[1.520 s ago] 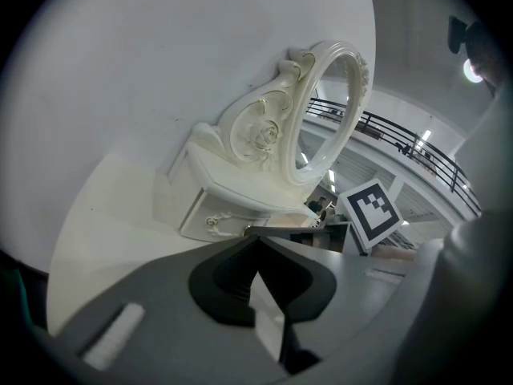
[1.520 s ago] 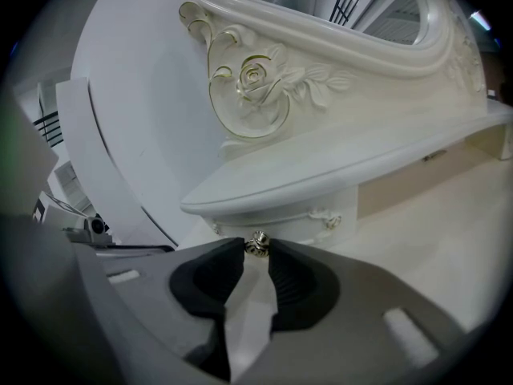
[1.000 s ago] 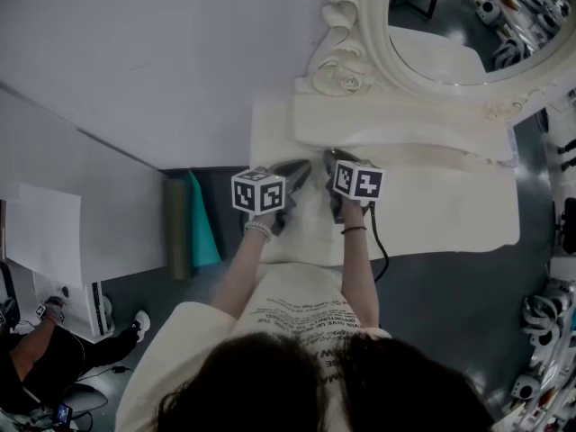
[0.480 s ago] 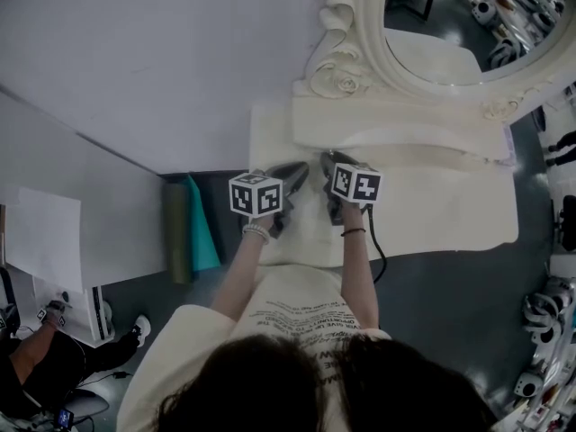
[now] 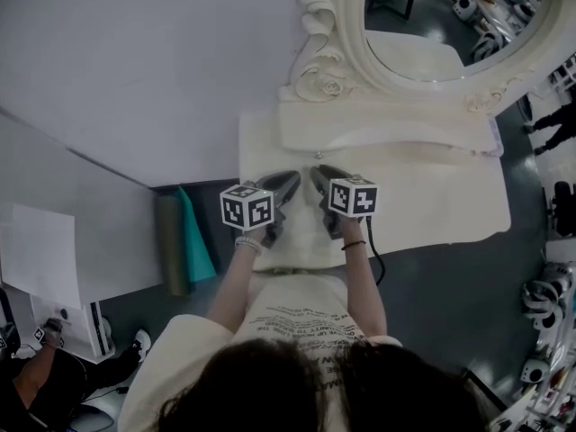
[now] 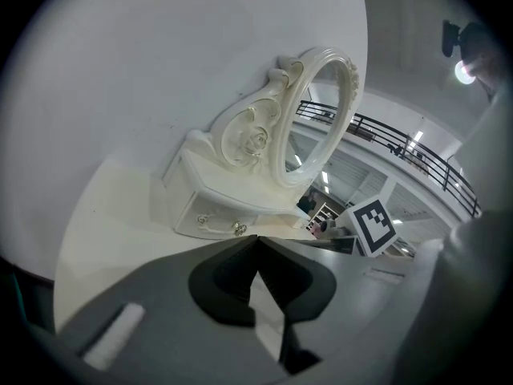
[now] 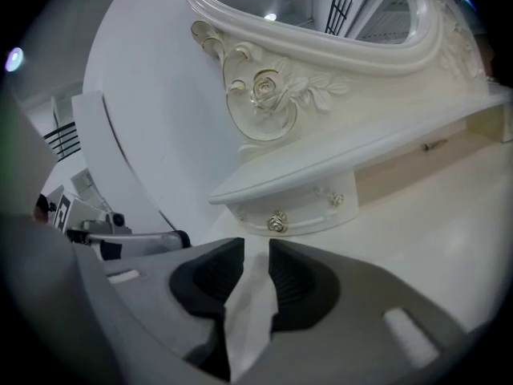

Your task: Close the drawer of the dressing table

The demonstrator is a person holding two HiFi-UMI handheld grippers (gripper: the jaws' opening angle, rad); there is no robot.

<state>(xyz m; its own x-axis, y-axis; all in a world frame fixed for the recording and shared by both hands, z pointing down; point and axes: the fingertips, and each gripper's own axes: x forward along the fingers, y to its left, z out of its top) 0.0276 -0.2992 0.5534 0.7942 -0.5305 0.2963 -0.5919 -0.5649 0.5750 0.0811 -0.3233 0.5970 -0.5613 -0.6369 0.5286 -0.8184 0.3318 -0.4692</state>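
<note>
Looking down in the head view, both arms reach straight out toward 12 o'clock, side by side. The left gripper (image 5: 290, 181) and the right gripper (image 5: 319, 171) hang over the cream dressing table (image 5: 450, 205). Their tips lean in toward each other. Each one has a marker cube on its back. The big round mirror (image 5: 432, 16) is at 1 o'clock from the hands. A teal thing (image 5: 196, 237) stands on the floor at 9 o'clock from the left hand (image 5: 258, 232). From up here the little box under the mirror shows only its top. The drawer front does not show in this view.

The left gripper view does show the drawer (image 6: 215, 221). It is at 11 o'clock from the tips, near them but not touching. It has a thin handle with two gold ends. The left jaws are together, tip on tip, and they hold nothing. The carved mirror frame rises at 12 o'clock. The right gripper's marker cube (image 6: 371, 224) peeks in at 2 o'clock.

The right gripper view sees the drawer from the other side, at 12 o'clock, just past the tips. Here the gold knobs look like small roses. The drawer front sits under the shelf edge. I cannot tell if it is pushed all the way in. The right jaws stand a little apart and have just been closing. Nothing is between them; only the pale table top shows through the gap. A big carved rose on the frame is higher up at 12 o'clock.
</note>
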